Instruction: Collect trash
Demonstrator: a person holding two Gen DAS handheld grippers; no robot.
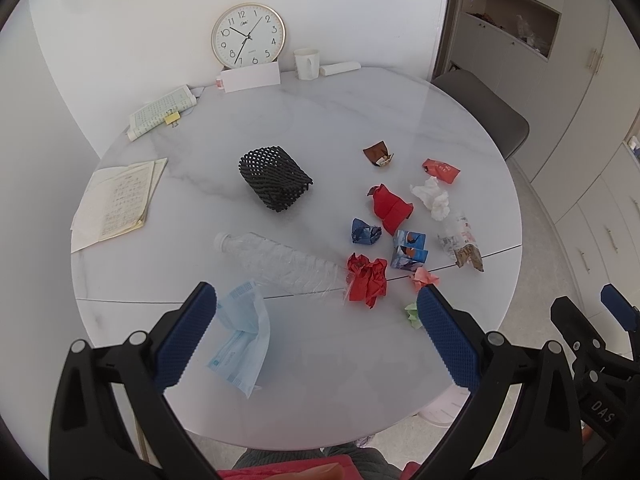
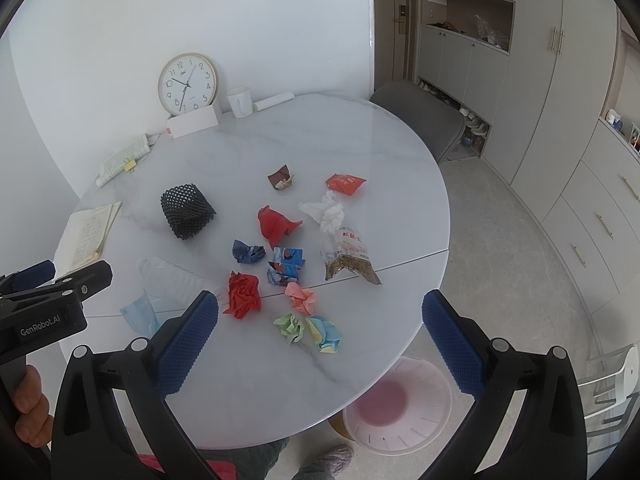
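Already both tools, the left tool (image 1: 316,332) and right tool (image 2: 320,332), hung wide open and empty over the counter's (image 2: 280,380) near edge, with the crumpled trash (image 2: 244,294) scattered mid-counter and a pink bin (image 2: 396,404) waiting on the floor below, presumably for drops.

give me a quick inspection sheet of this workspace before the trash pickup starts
surface: round white marble table, seam across the near part
job's things: crumpled red paper, pink wad, green wad, clear bottle lying flat, face mask, snack bag, white tissue; pink bin on the floor
clutter: clock, mug, black mesh holder, papers
grippers: left gripper and right gripper open, empty, above the near edge
cables: nothing seen
surroundings: grey chair, cabinets
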